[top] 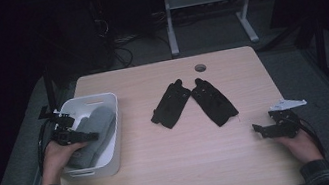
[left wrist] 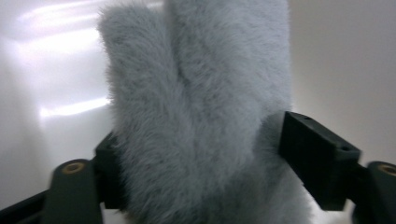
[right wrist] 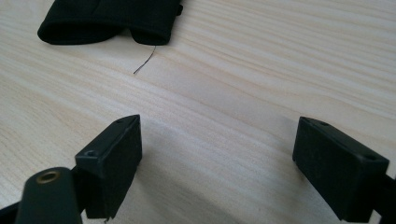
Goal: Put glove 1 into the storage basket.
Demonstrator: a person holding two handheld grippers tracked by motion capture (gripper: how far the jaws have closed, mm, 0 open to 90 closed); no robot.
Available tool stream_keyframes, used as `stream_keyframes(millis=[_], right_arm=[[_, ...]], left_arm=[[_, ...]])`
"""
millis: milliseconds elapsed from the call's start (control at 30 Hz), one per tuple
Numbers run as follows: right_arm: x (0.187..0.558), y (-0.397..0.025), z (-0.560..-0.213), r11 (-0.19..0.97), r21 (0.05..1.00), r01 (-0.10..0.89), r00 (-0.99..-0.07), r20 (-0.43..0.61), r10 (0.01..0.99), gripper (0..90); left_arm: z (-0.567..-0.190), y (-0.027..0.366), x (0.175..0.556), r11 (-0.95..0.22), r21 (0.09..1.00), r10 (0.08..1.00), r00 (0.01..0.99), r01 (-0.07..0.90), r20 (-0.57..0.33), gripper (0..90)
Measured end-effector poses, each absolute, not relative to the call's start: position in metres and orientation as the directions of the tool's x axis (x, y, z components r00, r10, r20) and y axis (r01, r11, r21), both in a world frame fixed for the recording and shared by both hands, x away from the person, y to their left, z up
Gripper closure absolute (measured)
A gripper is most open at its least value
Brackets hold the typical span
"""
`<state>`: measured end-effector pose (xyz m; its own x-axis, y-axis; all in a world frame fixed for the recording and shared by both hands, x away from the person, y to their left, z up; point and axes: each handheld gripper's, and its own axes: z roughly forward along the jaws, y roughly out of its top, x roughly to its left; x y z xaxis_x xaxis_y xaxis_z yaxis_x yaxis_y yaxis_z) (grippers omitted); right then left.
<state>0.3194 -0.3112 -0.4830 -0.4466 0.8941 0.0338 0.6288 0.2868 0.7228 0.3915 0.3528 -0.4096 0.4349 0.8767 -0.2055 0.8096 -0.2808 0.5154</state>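
- Two hands at the table (top: pixel 185 170), one gripper in each, forearms entering from the near edge in plaid sleeves.
- Left hand (top: pixel 57 158) beside the near left corner of the white bin (top: pixel 114 112), wrist bent inward, knuckles just over the bin's rim.
- Left gripper (top: pixel 89 135) reaching rightward into the bin, low over the grey mitten (top: pixel 99 123); cable looping off the table's left side.
- In the left gripper view: jaws set on either side of the grey mitten (left wrist: pixel 201 116), pressing its fur at both flanks, fairly wide because of the bulk between them; mitten thumb to the left, white bin wall (left wrist: pixel 46 93) behind.
- Mitten lying lengthwise inside the bin, fingertip end toward the far rim.
- Right hand (top: pixel 302 143) resting near the table's right edge, palm down, fingers wrapped around the handle from the near side.
- Right gripper (top: pixel 258 128) pointing left toward the table's middle, grey plate on top tilted to the right, cable trailing past the wrist.
- In the right gripper view: jaws wide apart, nothing between them, bare wood below; cuffs of the black gloves (right wrist: pixel 107 21) ahead at upper left, a loose thread (right wrist: pixel 144 60) just beside them.
- Black gloves (top: pixel 192 100) flat at the table's centre, spread in a V, cuffs toward the near side, well apart from both grippers.
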Motion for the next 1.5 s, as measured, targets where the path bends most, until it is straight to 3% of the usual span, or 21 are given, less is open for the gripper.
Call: stream_keyframes(millis=[233,667,1067,1500], right_arm=[[0.319,-0.311,-0.483,0.286,0.723,0.629,-0.446,0.034,0.894,15.5],[0.319,-0.311,-0.483,0.287,0.723,0.628,-0.446,0.033,0.894,15.5],[0.319,-0.311,-0.483,0.287,0.723,0.628,-0.447,0.033,0.894,15.5],[0.320,-0.311,-0.483,0.279,0.716,0.640,-0.431,0.034,0.902,11.8]], left_arm=[[-0.399,0.354,0.390,-0.276,0.550,0.889,0.427,0.788,-0.166,13.2],[-0.368,0.337,0.380,-0.298,0.638,0.864,0.485,0.709,-0.135,13.1],[-0.352,0.279,0.372,-0.345,0.705,0.778,0.609,0.620,-0.155,13.1],[-0.359,0.201,0.360,-0.416,0.732,0.664,0.730,0.539,-0.160,13.1]])
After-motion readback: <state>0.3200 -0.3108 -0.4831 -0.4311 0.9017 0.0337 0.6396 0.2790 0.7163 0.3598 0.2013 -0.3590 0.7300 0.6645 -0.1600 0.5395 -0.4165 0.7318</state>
